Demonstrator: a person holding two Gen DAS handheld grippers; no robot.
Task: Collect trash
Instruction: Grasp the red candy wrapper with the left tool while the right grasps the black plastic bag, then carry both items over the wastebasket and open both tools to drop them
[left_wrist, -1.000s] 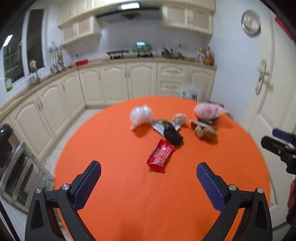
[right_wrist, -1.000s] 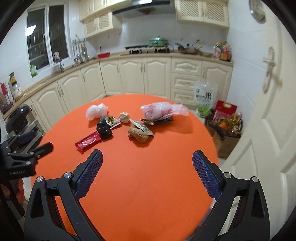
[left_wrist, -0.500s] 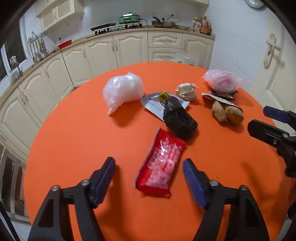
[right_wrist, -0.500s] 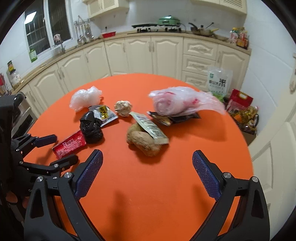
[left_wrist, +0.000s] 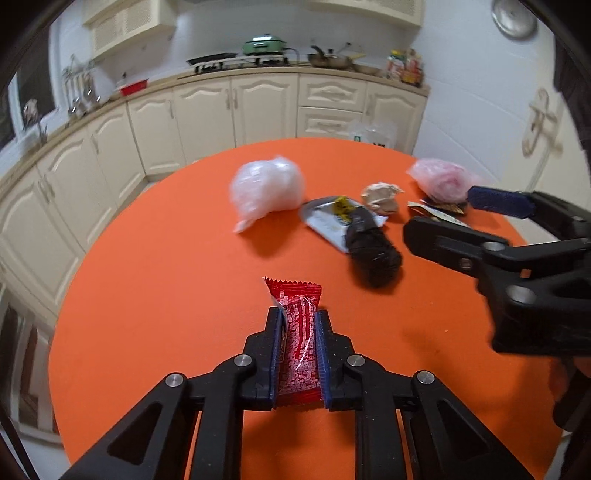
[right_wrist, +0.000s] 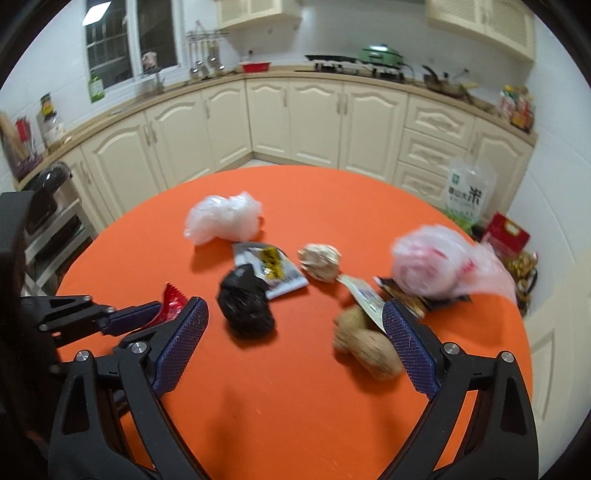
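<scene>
My left gripper (left_wrist: 298, 325) is shut on a red snack wrapper (left_wrist: 297, 332), held over the orange round table (left_wrist: 166, 277); the wrapper's tip also shows in the right wrist view (right_wrist: 170, 301). My right gripper (right_wrist: 293, 325) is open and empty, hovering above the table between a black crumpled bag (right_wrist: 245, 306) and a brown lumpy piece (right_wrist: 365, 343). Farther back lie a white plastic bag (right_wrist: 221, 218), a silver wrapper (right_wrist: 273, 269), a crumpled paper ball (right_wrist: 319, 256) and a pink plastic bag (right_wrist: 432, 267).
Cream kitchen cabinets (right_wrist: 295, 122) curve round behind the table. A rice bag (right_wrist: 467, 195) and a red box (right_wrist: 506, 236) stand on the floor at the right. A metal rack (right_wrist: 48, 229) stands at the left.
My left gripper has closed on the red wrapper and lifted it. My right gripper has moved forward and down toward the black bag and brown piece, still open.
</scene>
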